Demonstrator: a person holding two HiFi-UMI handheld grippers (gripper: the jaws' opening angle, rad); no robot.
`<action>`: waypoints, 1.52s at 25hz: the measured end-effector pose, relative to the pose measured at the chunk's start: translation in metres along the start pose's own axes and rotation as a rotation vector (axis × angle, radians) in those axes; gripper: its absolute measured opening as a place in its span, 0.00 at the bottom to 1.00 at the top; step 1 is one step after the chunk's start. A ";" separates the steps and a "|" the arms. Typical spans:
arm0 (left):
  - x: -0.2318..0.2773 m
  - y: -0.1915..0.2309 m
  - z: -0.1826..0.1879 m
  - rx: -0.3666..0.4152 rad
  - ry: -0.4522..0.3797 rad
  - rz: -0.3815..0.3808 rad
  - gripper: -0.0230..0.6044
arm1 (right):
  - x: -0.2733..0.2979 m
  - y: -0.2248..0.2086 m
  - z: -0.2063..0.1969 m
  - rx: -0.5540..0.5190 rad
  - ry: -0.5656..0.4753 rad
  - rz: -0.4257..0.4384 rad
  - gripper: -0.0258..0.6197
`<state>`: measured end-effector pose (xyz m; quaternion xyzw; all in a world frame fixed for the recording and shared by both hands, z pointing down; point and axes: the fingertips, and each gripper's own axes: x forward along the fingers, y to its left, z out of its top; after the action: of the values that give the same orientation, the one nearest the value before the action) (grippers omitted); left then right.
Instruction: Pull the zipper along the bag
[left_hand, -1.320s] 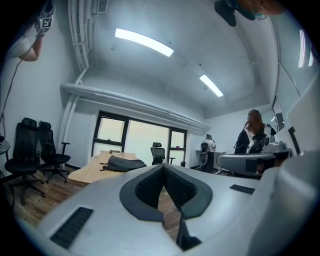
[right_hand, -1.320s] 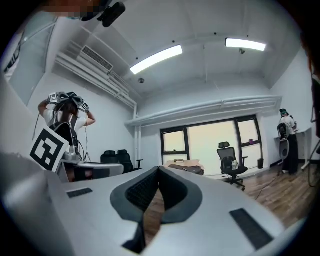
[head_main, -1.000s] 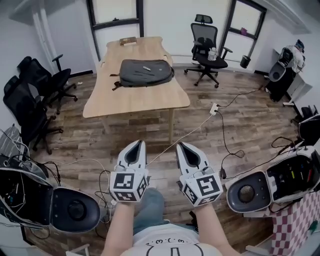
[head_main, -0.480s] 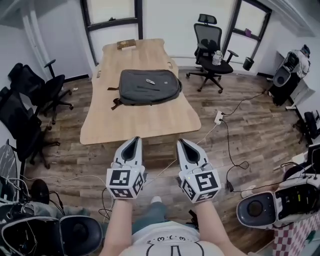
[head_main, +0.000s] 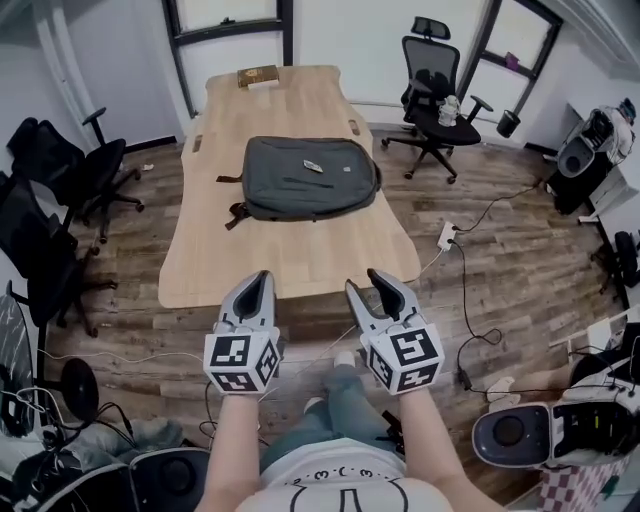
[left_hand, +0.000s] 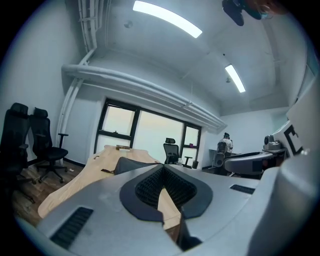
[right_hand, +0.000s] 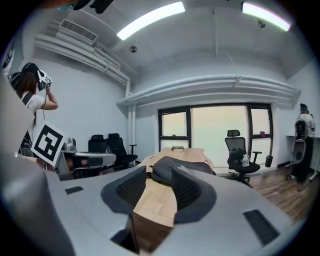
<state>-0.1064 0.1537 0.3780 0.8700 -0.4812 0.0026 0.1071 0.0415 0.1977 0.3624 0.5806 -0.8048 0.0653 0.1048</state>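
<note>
A dark grey backpack (head_main: 310, 178) lies flat on the long wooden table (head_main: 250, 260), with a small light tab (head_main: 314, 166) on its top. Both grippers hover side by side short of the table's near edge, well away from the bag. My left gripper (head_main: 262, 279) is shut with nothing in it; in the left gripper view its pads meet at the left gripper (left_hand: 161, 168) tips, with the bag (left_hand: 129, 165) beyond. The jaws of my right gripper (head_main: 368, 284) are opening and hold nothing. In the right gripper view, the right gripper (right_hand: 159, 174) frames the table (right_hand: 154, 200) and the bag (right_hand: 190, 164).
Black office chairs (head_main: 55, 200) stand left of the table, and another chair (head_main: 435, 95) at the back right. A small box (head_main: 258, 76) lies at the table's far end. A power strip (head_main: 447, 237) and cables cross the wooden floor on the right. Round machines (head_main: 520, 435) sit low right.
I have come closer to the table, so the bag now sits nearer and larger. My right gripper's jaws have parted. The left jaws have stayed closed.
</note>
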 end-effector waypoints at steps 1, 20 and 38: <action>0.007 0.004 -0.001 -0.006 0.003 0.004 0.06 | 0.009 -0.003 0.000 0.002 0.007 0.007 0.37; 0.189 0.075 -0.025 -0.008 0.140 0.135 0.06 | 0.203 -0.104 -0.062 0.296 0.210 0.199 0.41; 0.251 0.152 -0.062 0.039 0.360 0.178 0.28 | 0.280 -0.104 -0.134 0.263 0.499 0.300 0.37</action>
<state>-0.0923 -0.1229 0.4930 0.8113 -0.5292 0.1769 0.1742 0.0679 -0.0628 0.5593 0.4303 -0.8154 0.3239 0.2120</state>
